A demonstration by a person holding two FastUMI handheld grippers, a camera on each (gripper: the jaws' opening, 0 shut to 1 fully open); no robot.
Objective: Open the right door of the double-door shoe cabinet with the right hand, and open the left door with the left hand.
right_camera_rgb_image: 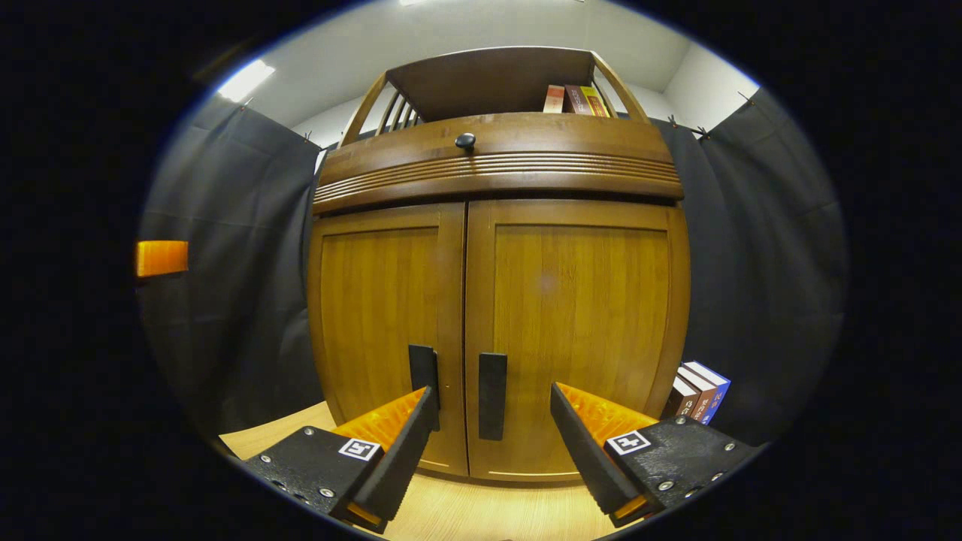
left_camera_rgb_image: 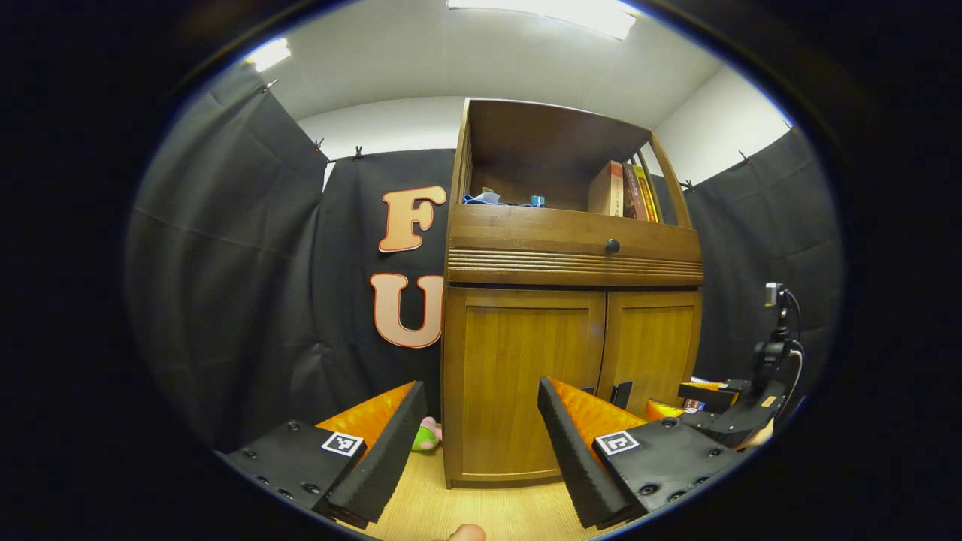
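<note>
Both grippers hang with fingers spread wide before the closed shoe cabinet (right_camera_rgb_image: 496, 300), holding nothing.

Right gripper (right_camera_rgb_image: 492, 439) faces the two doors head-on, its gap framing the right door's handle (right_camera_rgb_image: 492, 396), near but not touching; the left door's handle (right_camera_rgb_image: 423, 368) sits just above its left fingertip. Right door (right_camera_rgb_image: 579, 330) and left door (right_camera_rgb_image: 376, 315) are both shut. Left gripper (left_camera_rgb_image: 481, 424), in the left gripper view, stands farther off, facing the left door, with the other gripper at lower right beside the cabinet. Above the doors a drawer knob (right_camera_rgb_image: 465, 140), and books (right_camera_rgb_image: 575, 99) on the open shelf; more books (right_camera_rgb_image: 699, 394) stand on the floor at right.
</note>
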